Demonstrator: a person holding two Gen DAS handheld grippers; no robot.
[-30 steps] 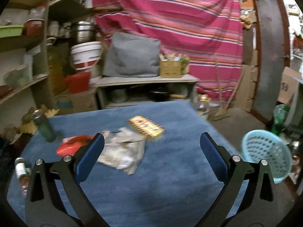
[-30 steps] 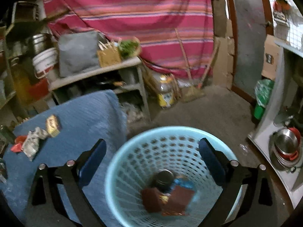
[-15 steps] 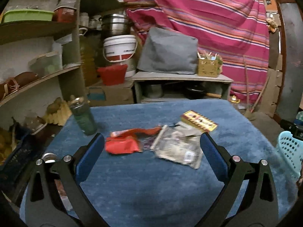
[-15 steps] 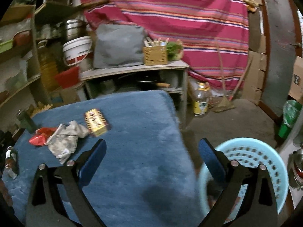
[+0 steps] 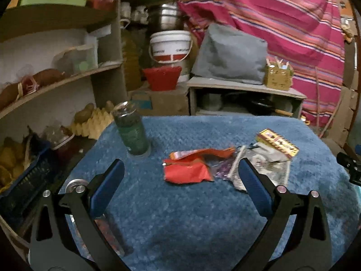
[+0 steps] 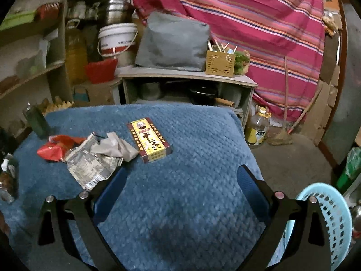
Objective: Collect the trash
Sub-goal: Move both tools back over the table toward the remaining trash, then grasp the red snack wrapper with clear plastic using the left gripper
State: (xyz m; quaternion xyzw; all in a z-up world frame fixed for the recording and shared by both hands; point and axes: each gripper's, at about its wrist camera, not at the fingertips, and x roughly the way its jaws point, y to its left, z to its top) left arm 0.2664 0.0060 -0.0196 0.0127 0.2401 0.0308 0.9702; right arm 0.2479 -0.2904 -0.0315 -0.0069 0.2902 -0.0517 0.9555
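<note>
On the blue cloth-covered table (image 5: 203, 214) lie a red wrapper (image 5: 187, 171), a crumpled silver wrapper (image 5: 264, 169) and a yellow-and-red box (image 5: 277, 143). My left gripper (image 5: 180, 180) hangs open just short of the red wrapper, holding nothing. In the right wrist view the same box (image 6: 150, 139) lies mid-table, with the silver wrapper (image 6: 94, 162) and the red wrapper (image 6: 56, 146) to its left. My right gripper (image 6: 180, 187) stands open and empty above the near part of the cloth. A light blue basket (image 6: 329, 216) sits off the table's right edge.
A dark green jar (image 5: 132, 131) stands at the table's back left, and small bottles (image 6: 8, 178) sit near the left edge. Shelves (image 5: 56, 81) with clutter line the left wall. A low grey cabinet (image 6: 187, 85) stands behind the table, and a plastic bottle (image 6: 257, 126) on the floor.
Both grippers swung left from the basket toward the table. The right view left the basket's inside and now faces the box and wrappers; the left one closed in on the red wrapper.
</note>
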